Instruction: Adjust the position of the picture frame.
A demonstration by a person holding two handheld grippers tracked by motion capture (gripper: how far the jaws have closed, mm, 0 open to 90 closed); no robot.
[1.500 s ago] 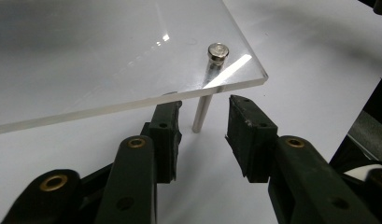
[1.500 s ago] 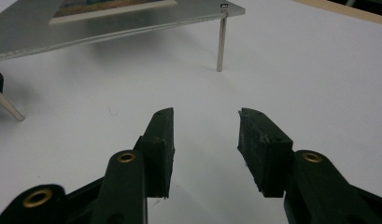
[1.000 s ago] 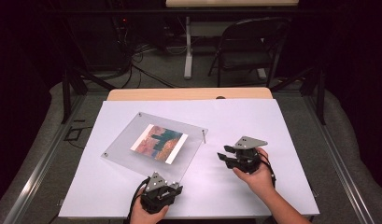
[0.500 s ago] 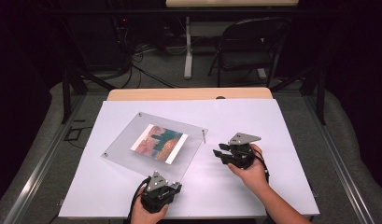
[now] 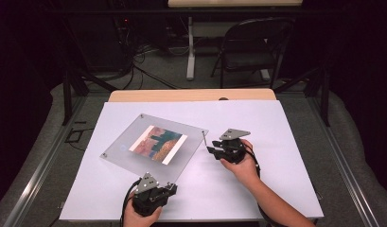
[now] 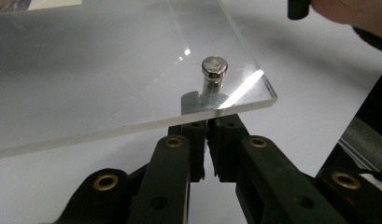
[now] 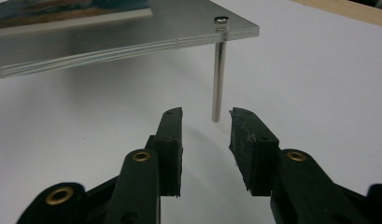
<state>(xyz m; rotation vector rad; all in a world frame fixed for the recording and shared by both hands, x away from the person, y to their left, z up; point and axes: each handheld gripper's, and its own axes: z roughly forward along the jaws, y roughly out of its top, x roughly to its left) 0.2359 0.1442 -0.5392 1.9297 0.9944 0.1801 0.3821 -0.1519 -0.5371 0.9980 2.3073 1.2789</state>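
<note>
A clear acrylic plate (image 5: 129, 149) with a colourful picture (image 5: 158, 143) under it stands raised on thin metal posts above the white tabletop (image 5: 276, 142). My left gripper (image 5: 171, 186) is at the plate's near corner, shut on the post (image 6: 213, 74) there, under the plate's edge (image 6: 132, 126). My right gripper (image 5: 211, 150) is low at the plate's right corner. Its jaws have just been closing and are still open. The right corner post (image 7: 218, 70) stands just ahead of the gap between the fingertips (image 7: 172, 122), touching neither pad.
The white board lies on a wooden table whose far edge (image 5: 191, 95) shows behind it. A folding chair (image 5: 252, 47) and cables are on the floor beyond. Bare white surface lies right of and in front of my right hand (image 5: 245, 165).
My right gripper has slid left across the table toward the plate's right corner post. The left gripper has stayed at the near corner.
</note>
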